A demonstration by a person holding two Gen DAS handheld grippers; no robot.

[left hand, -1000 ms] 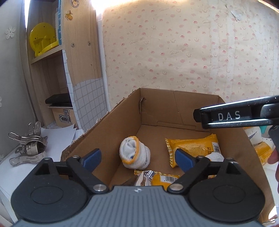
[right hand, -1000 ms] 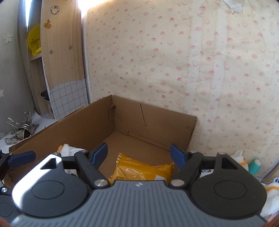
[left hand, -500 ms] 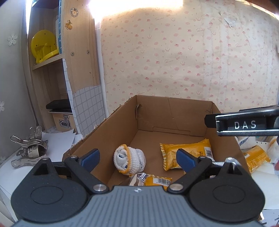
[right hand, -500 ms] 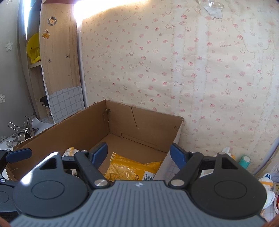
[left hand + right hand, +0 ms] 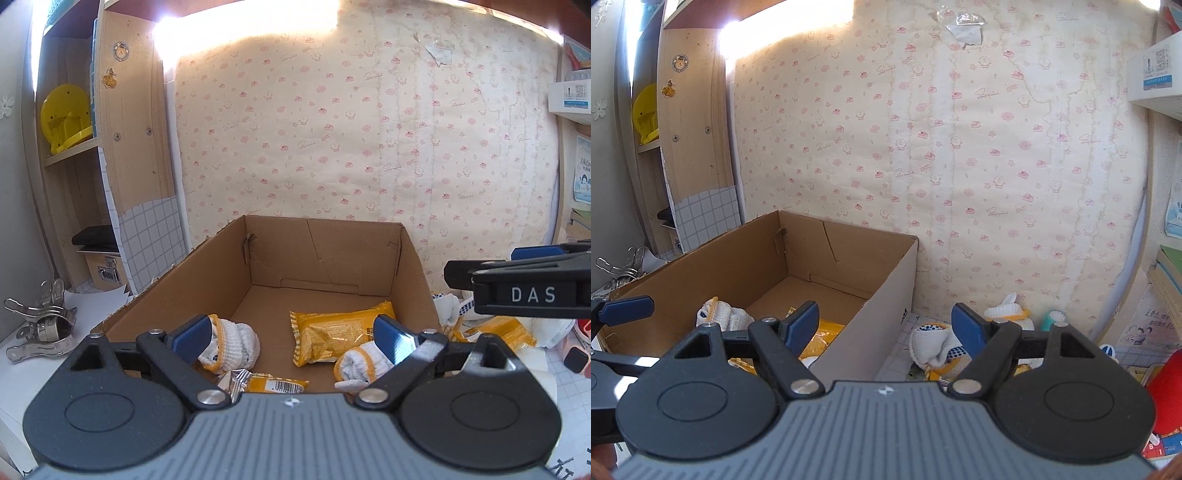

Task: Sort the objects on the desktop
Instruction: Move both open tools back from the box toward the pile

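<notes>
Second sock (image 5: 364,363) now in box (image 5: 207,273) (claws empty).

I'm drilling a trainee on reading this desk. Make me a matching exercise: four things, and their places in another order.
Things:
1. large yellow snack packet
2. metal spring clamps
3. blue-dotted white glove
4. yellow plastic disc

Places:
a. on the wooden shelf
b. inside the cardboard box
c. on the desk right of the box
d. on the desk left of the box

Pairs: 1-b, 2-d, 3-c, 4-a
</notes>
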